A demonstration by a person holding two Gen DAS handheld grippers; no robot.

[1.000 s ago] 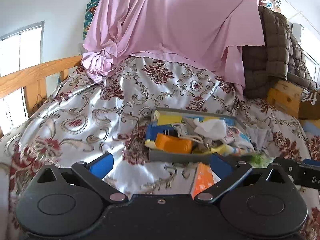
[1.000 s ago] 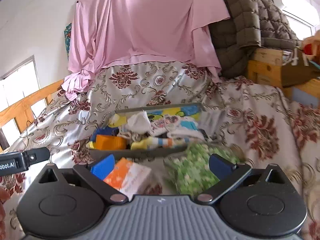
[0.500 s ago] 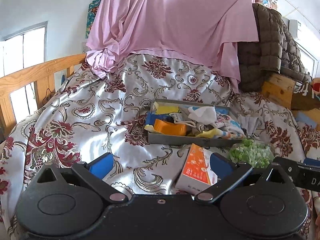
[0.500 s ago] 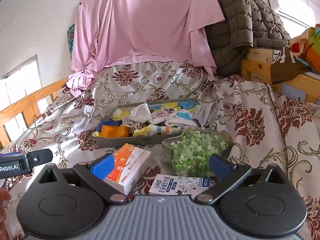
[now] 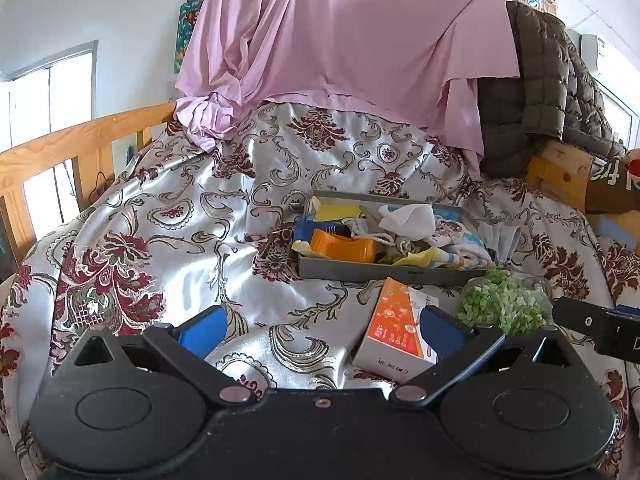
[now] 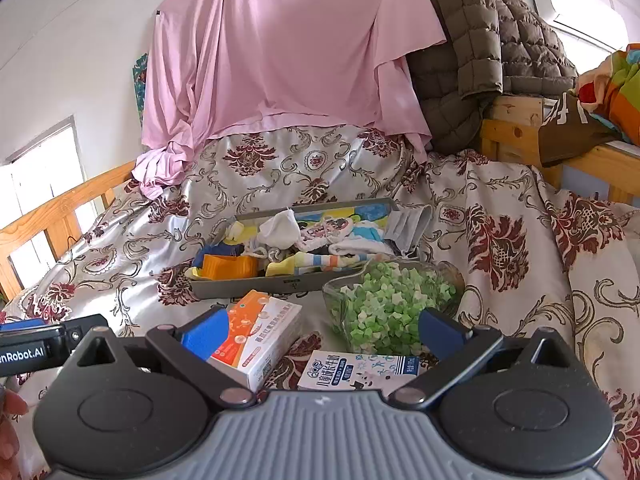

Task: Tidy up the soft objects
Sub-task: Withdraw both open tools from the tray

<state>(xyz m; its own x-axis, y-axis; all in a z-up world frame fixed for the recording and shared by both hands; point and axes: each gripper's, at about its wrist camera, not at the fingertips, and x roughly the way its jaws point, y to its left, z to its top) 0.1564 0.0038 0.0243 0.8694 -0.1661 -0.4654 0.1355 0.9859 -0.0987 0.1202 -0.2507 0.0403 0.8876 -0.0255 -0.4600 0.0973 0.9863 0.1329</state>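
Note:
A grey tray (image 5: 360, 271) (image 6: 256, 285) lies on the bed, filled with soft items: a white sock (image 5: 410, 218) (image 6: 278, 226), yellow and striped cloths and an orange piece (image 5: 344, 246) (image 6: 228, 266). A grey face mask (image 6: 412, 222) hangs over the tray's right end. My left gripper (image 5: 320, 330) is open, held well short of the tray, empty. My right gripper (image 6: 320, 330) is open too, above the boxes, with nothing between its fingers.
An orange-and-white box (image 5: 394, 330) (image 6: 256, 332), a glass bowl of green paper stars (image 6: 384, 304) (image 5: 500, 304) and a milk carton (image 6: 360, 368) lie in front of the tray. Pink sheet (image 5: 340, 40), brown quilted jacket (image 6: 480, 40) and wooden rails (image 5: 60, 148) surround the patterned bedspread (image 5: 160, 220).
Both grippers have pulled back and up from the tray, so the tray looks smaller and the boxes and bowl have come into view. Both stay open.

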